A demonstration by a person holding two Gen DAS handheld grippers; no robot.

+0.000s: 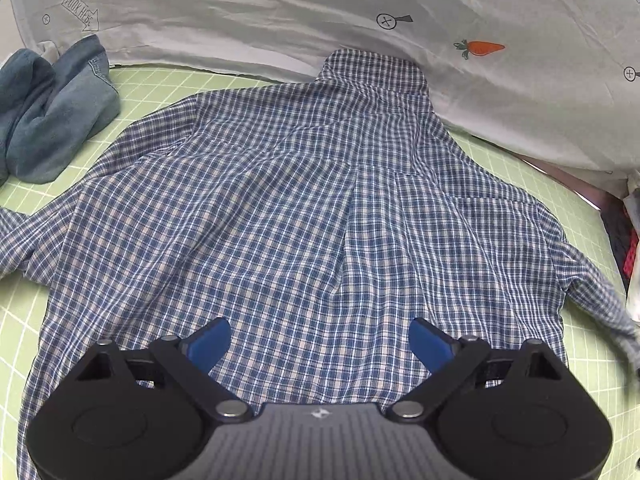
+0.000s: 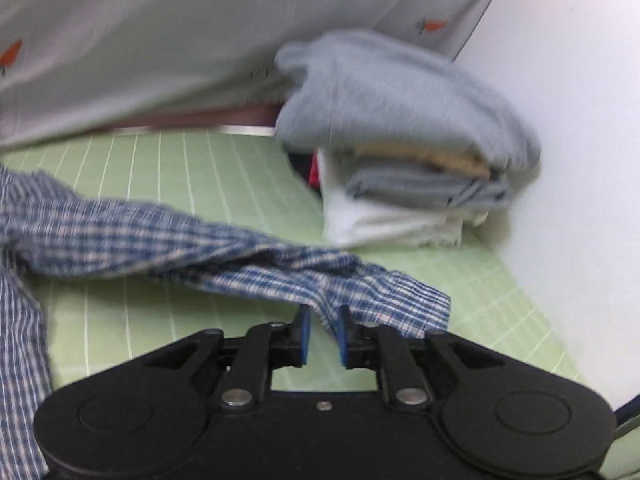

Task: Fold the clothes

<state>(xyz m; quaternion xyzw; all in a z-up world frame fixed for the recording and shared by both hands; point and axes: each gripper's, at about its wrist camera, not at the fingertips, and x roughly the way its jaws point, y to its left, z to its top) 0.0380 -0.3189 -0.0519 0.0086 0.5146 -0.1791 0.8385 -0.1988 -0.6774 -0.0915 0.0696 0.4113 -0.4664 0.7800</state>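
A blue and white plaid shirt (image 1: 304, 200) lies back up and spread flat on the green grid mat (image 1: 152, 92), collar at the far side. My left gripper (image 1: 320, 340) is open and empty, hovering over the shirt's lower back near the hem. My right gripper (image 2: 323, 320) is shut on the cuff end of the shirt's right sleeve (image 2: 224, 252), which stretches left across the mat (image 2: 208, 176) toward the shirt body. The right wrist view is blurred by motion.
Folded blue jeans (image 1: 52, 116) lie at the mat's far left. A stack of folded clothes (image 2: 404, 144) stands at the mat's right side, close to the sleeve end. A white sheet with carrot prints (image 1: 400, 20) hangs behind the mat. A white wall (image 2: 580, 120) is at the right.
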